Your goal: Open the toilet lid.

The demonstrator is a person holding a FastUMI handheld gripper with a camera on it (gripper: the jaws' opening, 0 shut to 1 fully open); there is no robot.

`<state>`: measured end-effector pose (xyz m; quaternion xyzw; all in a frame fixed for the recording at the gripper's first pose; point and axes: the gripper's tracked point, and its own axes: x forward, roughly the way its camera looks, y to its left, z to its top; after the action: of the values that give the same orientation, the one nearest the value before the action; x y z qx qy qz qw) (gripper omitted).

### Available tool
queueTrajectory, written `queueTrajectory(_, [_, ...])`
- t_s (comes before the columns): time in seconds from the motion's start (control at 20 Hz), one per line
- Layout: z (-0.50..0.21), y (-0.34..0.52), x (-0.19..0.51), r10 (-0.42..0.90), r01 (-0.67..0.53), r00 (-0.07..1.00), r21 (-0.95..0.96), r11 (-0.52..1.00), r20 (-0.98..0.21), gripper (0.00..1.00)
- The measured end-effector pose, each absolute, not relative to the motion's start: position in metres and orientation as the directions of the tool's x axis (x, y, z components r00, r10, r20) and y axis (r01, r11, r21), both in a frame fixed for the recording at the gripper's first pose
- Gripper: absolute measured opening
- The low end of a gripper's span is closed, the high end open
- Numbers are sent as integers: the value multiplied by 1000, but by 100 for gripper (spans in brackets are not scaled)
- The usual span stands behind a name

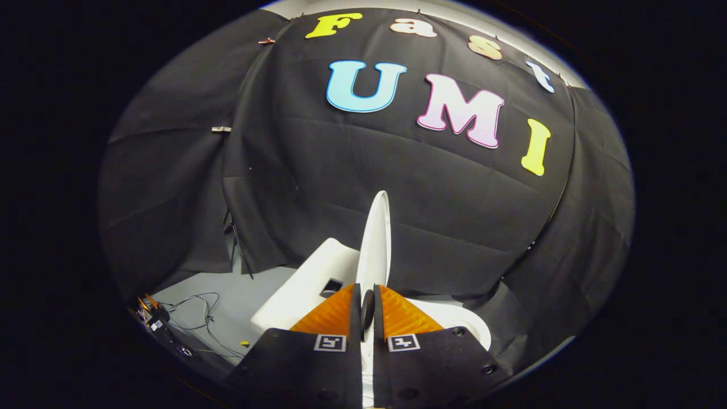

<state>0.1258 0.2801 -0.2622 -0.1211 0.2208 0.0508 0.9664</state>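
Note:
The white toilet lid stands raised, seen edge-on, rising up beyond my fingers. My gripper is shut on the lid's edge, with the two orange fingers pressed on either side of it. To the left of the lid sits the white toilet tank. The white bowl rim curves out to the right of the fingers. The lid's lower part is hidden behind the fingers.
Black cloth walls surround the toilet closely behind and on the right. On the grey floor to the left lie loose cables and small devices. A dark stand leg leans by the left wall.

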Motion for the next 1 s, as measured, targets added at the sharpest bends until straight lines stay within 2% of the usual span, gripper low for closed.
queueTrajectory(0.05, [-262, 280, 123, 57, -159, 893, -195, 968, -447, 12])
queueTrajectory(0.45, [-253, 283, 109, 103, -197, 884, -163, 967, -456, 97])
queueTrajectory(1.0, [-189, 267, 100, 136, -187, 923, -111, 976, -360, 99])
